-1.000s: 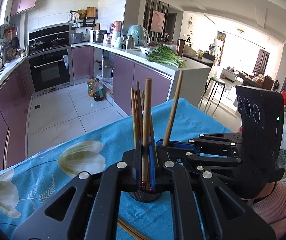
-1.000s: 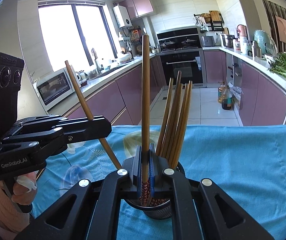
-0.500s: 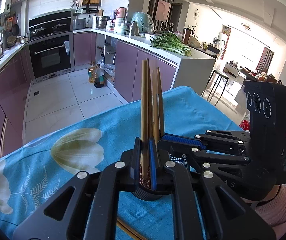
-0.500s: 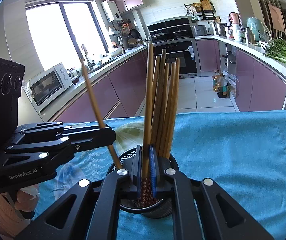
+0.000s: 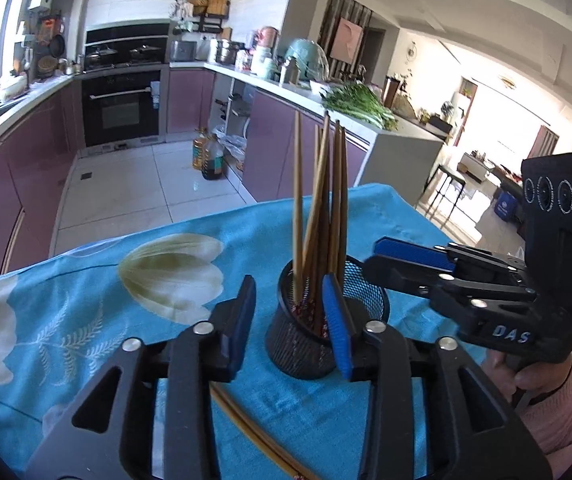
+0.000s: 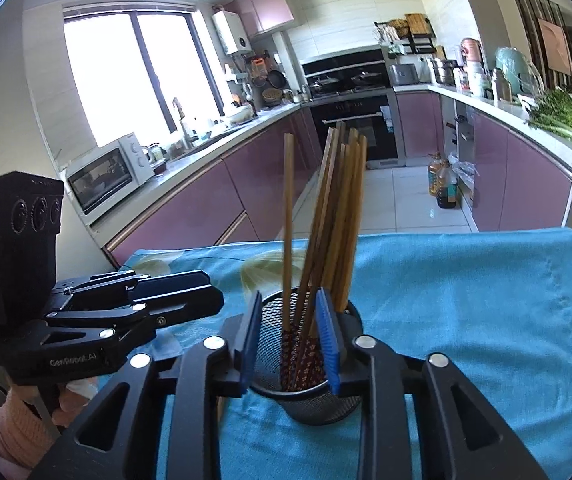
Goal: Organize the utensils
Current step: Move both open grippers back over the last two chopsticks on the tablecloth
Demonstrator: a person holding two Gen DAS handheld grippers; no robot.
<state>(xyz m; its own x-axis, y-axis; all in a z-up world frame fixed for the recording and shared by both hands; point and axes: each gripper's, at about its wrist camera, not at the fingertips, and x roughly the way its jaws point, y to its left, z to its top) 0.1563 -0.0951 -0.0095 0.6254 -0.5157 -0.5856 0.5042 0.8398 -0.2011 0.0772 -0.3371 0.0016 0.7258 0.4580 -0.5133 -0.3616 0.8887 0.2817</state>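
Observation:
A black mesh cup stands on the blue tablecloth and holds several wooden chopsticks upright. My left gripper is open and empty, its blue pads just in front of the cup. My right gripper is open and empty, its pads on either side of the cup and its chopsticks. Each gripper shows in the other's view: the right one, the left one. A loose chopstick lies on the cloth under my left gripper.
The blue flowered tablecloth covers the table, whose far edge drops to the kitchen floor. Purple cabinets, an oven and a counter with greens lie beyond.
Both grippers have opened and let go of their chopsticks, which now stand in the cup. Both grippers have drawn back a little from the cup.

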